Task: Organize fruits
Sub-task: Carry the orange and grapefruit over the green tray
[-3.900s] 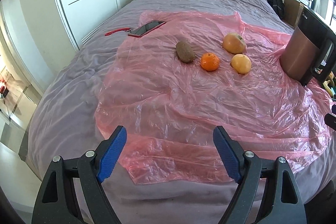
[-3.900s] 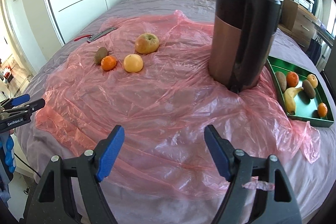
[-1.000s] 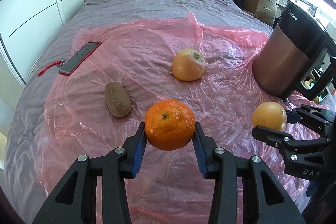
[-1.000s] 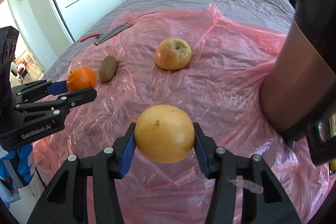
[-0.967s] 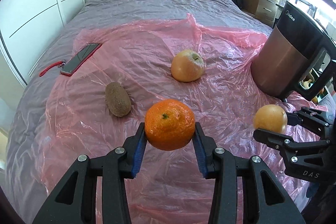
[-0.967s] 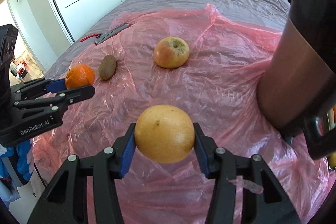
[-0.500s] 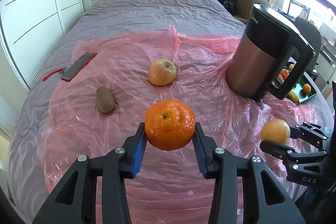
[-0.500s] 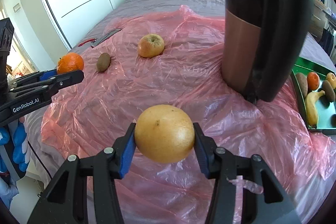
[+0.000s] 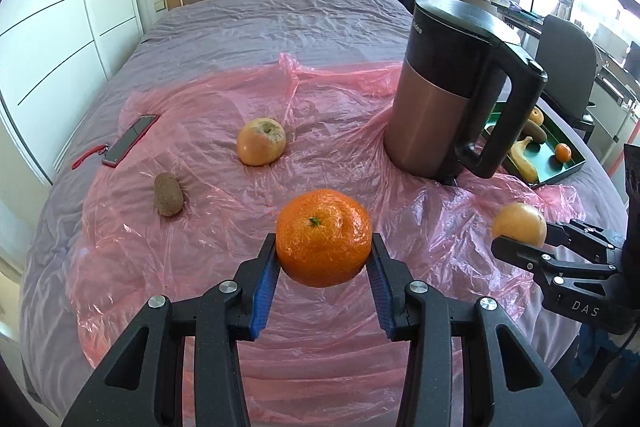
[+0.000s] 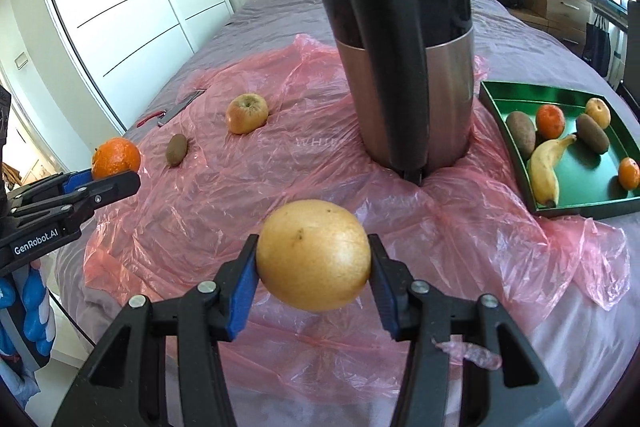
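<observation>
Left tongs (image 9: pixel 323 259): we squeeze the orange (image 9: pixel 323 237) by its two sides and hold it up over the pink plastic sheet (image 9: pixel 224 211)
Right tongs (image 10: pixel 313 269): closed on the yellow fruit (image 10: pixel 313 260), also up in the air
How they feel: round and smooth, so we think they can slip; we hold them at the fat middle, not too hard
Green tray (image 10: pixel 520 91): on our right, past the kettle (image 10: pixel 404 55); we guess both fruits go there
Left behind: apple (image 9: pixel 261 141) and kiwi (image 9: pixel 169 194) lie on the sheet
</observation>
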Motion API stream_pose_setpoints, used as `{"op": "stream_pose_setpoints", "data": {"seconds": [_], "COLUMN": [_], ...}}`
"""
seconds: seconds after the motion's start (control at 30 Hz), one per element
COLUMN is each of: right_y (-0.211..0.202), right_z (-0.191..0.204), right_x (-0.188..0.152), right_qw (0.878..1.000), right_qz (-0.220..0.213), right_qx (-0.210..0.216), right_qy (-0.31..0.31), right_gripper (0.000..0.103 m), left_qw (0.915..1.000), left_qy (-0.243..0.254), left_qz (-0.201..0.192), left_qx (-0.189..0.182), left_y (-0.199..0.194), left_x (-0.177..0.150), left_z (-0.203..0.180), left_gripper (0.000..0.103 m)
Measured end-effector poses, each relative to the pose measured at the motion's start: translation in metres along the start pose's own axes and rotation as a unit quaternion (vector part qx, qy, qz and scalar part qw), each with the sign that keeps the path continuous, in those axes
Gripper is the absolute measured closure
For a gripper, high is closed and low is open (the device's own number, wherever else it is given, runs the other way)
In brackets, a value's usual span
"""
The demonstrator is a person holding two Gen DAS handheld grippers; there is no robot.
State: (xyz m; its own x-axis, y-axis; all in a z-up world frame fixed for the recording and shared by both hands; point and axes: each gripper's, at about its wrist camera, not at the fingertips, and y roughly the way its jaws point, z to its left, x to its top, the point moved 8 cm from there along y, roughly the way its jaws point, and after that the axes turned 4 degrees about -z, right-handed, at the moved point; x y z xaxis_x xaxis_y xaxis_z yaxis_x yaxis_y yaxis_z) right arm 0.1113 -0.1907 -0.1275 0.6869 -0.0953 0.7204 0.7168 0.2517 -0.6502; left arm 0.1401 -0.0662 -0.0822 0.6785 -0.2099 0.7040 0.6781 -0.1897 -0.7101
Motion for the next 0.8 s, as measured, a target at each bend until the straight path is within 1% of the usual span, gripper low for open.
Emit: {"op": "stream_pose_setpoints", "data": {"seconds": [0.23, 0.47, 0.67, 0.8], "right_y": [-0.013, -0.028, -0.034, -0.036], "right_z": [-0.024, -0.053, -0.074, -0.084], "right_x": [0.0, 0.004, 0.003, 0.005], "right_qw": [1.0, 0.998, 0.996, 0.995], "right_qz": [-0.014, -0.034, -0.049, -0.056], "right_qx": [-0.004, -0.014, -0.017, -0.017], "right_qy": [0.02, 0.049, 0.077, 0.083], "right_gripper": [0.057, 0.057, 0.057, 0.057], "left_qw": [0.9996, 0.9987, 0.9977, 0.9972], "left_qy": [0.025, 0.04, 0.05, 0.053], "left_qz": [0.005, 0.017, 0.032, 0.033], "left_qx": [-0.008, -0.026, -0.033, -0.041], "left_y": [-0.003, -0.002, 0.002, 0.0], "left_x": [-0.002, -0.006, -0.01, -0.009], "left_z": [-0.035, -0.066, -0.082, -0.093], "left_gripper": [0.065, 0.065, 0.065, 0.065]}}
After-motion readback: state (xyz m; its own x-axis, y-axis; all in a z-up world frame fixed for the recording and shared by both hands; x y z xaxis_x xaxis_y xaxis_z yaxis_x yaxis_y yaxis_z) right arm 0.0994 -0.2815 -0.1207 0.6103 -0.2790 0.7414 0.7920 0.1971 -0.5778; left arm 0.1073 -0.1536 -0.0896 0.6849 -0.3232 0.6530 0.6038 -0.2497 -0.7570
